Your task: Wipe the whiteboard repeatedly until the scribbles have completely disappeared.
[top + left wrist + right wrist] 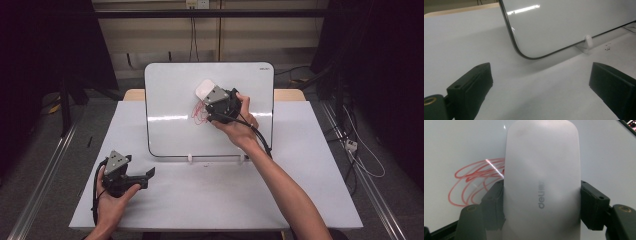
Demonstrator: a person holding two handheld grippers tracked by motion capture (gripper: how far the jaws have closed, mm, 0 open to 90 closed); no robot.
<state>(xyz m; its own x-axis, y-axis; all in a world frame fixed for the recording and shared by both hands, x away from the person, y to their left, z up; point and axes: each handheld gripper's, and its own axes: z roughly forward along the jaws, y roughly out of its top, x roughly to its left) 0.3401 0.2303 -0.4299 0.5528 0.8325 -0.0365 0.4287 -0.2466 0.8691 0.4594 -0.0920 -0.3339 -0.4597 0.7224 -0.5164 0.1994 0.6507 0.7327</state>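
Your left gripper (142, 178) rests on the table (210, 200), jaws wide and empty — leave it there. On the whiteboard (165, 100), your right gripper (207, 97) clamps the eraser (542, 170) beside the red scribble (474, 182) — press flat and sweep across the loops evenly.

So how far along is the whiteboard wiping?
Pickup looks done: the right gripper is clamped on the white eraser and holds it against the whiteboard. The red scribble still shows beside it, so most of the wiping seems left. The left gripper rests open on the table.
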